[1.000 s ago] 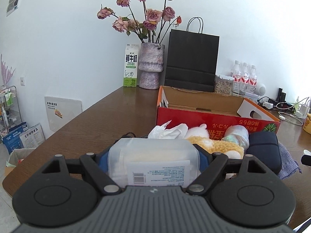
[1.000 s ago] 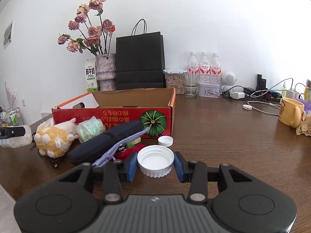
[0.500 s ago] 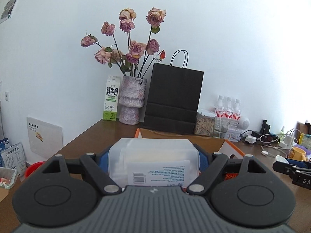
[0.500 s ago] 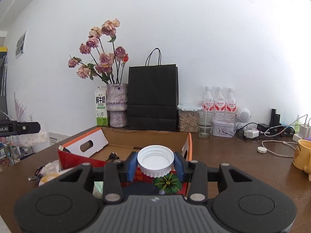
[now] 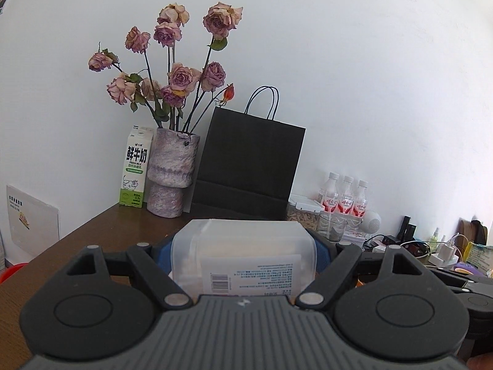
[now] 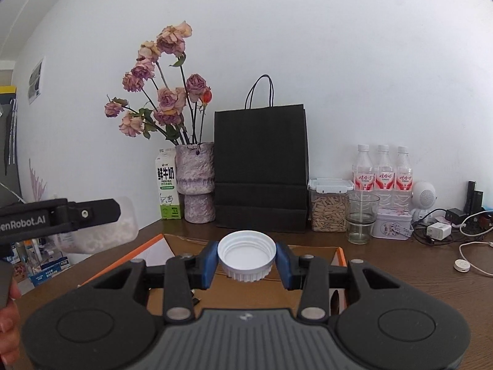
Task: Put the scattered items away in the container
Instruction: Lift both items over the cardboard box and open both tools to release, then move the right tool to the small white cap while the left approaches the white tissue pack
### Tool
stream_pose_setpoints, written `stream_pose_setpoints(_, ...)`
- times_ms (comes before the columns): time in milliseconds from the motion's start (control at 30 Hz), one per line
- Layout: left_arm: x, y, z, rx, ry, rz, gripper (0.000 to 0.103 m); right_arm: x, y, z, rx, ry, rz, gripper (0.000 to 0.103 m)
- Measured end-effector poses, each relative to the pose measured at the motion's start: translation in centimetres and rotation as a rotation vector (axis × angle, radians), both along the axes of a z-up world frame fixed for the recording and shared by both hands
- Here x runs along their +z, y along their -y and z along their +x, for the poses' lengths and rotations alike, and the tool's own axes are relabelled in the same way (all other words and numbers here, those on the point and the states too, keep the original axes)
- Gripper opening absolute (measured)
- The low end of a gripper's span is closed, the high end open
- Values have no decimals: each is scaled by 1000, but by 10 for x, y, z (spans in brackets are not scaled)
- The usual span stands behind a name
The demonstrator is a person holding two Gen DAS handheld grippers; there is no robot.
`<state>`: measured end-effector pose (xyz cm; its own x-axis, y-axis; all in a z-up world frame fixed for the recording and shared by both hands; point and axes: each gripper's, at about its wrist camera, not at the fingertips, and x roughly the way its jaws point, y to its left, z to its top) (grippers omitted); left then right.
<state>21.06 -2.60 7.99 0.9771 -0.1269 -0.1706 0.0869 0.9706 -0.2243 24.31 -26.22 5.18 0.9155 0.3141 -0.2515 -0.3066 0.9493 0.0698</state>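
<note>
Both grippers are loaded and in the air. The left gripper point(image 5: 243, 246) clamps a translucent plastic tub with a printed label point(image 5: 243, 256); the right gripper point(image 6: 246, 257) pinches a white ribbed screw cap point(image 6: 246, 254) just above the open orange-edged cardboard box point(image 6: 308, 251). Neither item is dropped in yet — release over the box looks next. The box floor is mostly hidden, so I cannot tell what else remains.

Bright, even daylight; sharp focus, strong fisheye curvature, dark vignetted corners.

Lived-in home room, wooden table point(image 6: 400, 277), vase of dried roses point(image 6: 194, 182), milk carton point(image 6: 166, 188), tangled chargers point(image 6: 443, 228)
</note>
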Motion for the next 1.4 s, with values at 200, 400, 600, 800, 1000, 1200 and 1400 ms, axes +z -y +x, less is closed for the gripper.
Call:
stream_pose_setpoints(200,-22,1,55,0,-69,-9,83,-29,-12,54,9,-126,-11,39)
stream_pose_setpoints(400,-44,-12,72,-22,-171,-60,83,-47,-11,65,-35,-211,-32,39)
stream_pose_setpoints(600,-49,-13,75,-18,-210,-61,83,-55,-13,65,-29,-249,-32,39)
stream_pose_setpoints(800,-53,-19,82,-9,-268,-97,103,-53,-11,61,-41,-233,-19,74)
stream_pose_setpoints(1000,-51,-17,77,3,-247,-82,103,-51,-11,54,-57,-196,-30,97)
stream_pose_setpoints(1200,-51,-18,77,13,-254,-87,103,-49,-10,52,-68,-184,-29,97)
stream_pose_setpoints(1400,-52,-17,77,18,-258,-79,103,-48,-9,48,-70,-165,-30,98)
